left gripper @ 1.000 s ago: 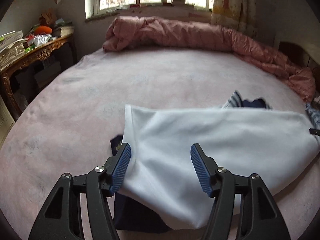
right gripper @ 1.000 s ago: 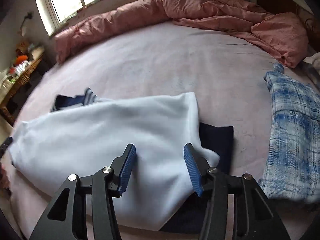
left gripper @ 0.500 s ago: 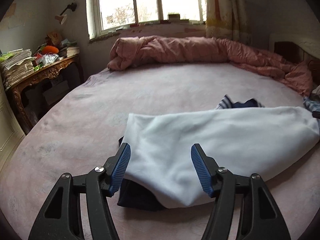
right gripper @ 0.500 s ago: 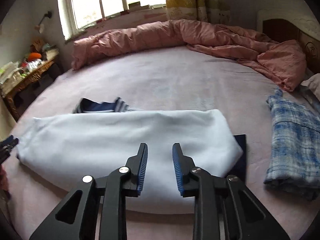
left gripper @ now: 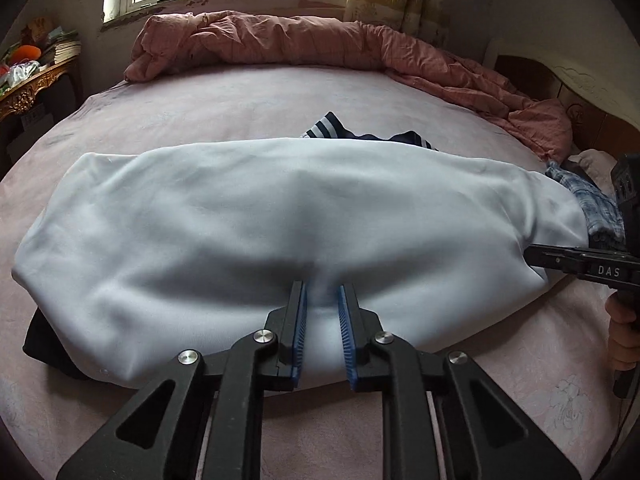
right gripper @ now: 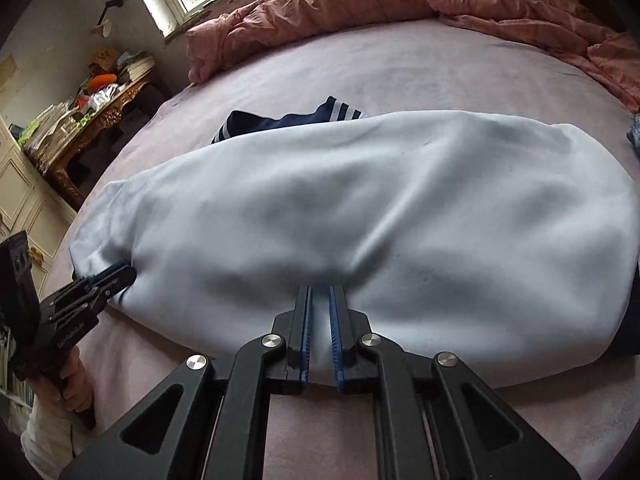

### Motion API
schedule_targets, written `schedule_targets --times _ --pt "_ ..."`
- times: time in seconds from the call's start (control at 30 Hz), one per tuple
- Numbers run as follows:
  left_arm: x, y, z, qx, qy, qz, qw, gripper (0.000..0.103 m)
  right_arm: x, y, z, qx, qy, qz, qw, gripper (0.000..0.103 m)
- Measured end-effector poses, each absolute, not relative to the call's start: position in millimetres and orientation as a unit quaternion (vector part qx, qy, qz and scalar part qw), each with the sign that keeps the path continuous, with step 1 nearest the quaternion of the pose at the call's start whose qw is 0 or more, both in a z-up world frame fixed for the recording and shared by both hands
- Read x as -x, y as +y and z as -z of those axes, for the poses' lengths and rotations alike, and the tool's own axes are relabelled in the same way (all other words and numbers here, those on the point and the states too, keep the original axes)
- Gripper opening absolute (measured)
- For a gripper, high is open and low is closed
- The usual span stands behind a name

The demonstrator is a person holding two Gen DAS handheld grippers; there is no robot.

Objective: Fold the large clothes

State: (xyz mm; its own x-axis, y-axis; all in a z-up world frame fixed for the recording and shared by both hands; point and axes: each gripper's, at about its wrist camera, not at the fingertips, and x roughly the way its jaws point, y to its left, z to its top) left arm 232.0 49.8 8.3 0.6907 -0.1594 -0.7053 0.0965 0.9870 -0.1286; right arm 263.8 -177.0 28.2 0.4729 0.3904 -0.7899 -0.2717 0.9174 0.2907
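Spotted a cluttered desk (left gripper: 28, 88) well left of the garment (left gripper: 300, 216), off the bed (left gripper: 240, 96). Found the garment, white and large, lying crosswise on the bed, puffed up and softly creased. Noted navy cloth (left gripper: 44, 340) poking out from under the garment's left end, with a striped navy edge (left gripper: 326, 128) showing just behind the garment.

Caught the left gripper (left gripper: 322, 292) clenched on the garment's near edge at its left end. Had just been closing its jaws there, with a ridge of white fabric pinched between the blue pads (left gripper: 299, 328). Made out the left hand (right gripper: 76, 380) around the grip, below and left of the garment in the right wrist view.

Caught the right gripper (right gripper: 319, 292) likewise grasping the garment's near edge, at its right end. Had also just been closing its jaws, leaving a narrow fold of fabric squeezed between them. Glimpsed the right hand (left gripper: 624, 336) on its handle, just right of the garment.

Saw a rumpled pink quilt (left gripper: 280, 40) well behind the garment, running toward its right. Saw a blue plaid shirt (left gripper: 588, 196) just past the garment's right end, partly hidden by the white fabric.
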Motion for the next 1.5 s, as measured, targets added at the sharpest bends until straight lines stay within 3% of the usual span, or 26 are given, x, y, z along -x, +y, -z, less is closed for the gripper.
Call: schedule_targets --times 0.1,0.17,0.77,1.1,1.37,1.43,1.5 --pt "-231.9 51.7 -5.0 0.047 0.389 0.073 0.917 0.016 -262.6 -182.0 -30.0 -0.079 0.484 -0.198 0.849 0.011" --pt "-230.6 54.5 -4.5 0.053 0.385 0.076 0.918 0.016 -263.6 -184.6 -33.9 -0.093 0.478 -0.203 0.85 0.001" --pt "-229.0 59.8 -2.7 0.059 0.374 0.077 0.922 0.016 -388.3 -155.9 -20.9 -0.12 0.479 -0.101 0.864 0.0" --pt "-227.4 58.9 -4.3 0.061 0.37 0.08 0.923 0.018 -245.7 -167.6 -39.7 -0.041 0.453 -0.157 0.877 0.001" --pt "-237.5 55.8 -38.3 0.052 0.344 0.055 0.936 0.019 -211.5 -223.4 -42.4 -0.139 0.422 -0.083 0.892 0.001" --pt "-262.6 56.5 -45.4 0.052 0.352 0.054 0.933 0.019 -205.5 -241.3 -50.7 -0.169 0.395 -0.05 0.902 0.007" --pt "-290.3 61.3 -47.8 0.066 0.361 0.041 0.929 0.019 -206.1 -254.3 -53.7 -0.183 0.385 -0.033 0.904 0.023"
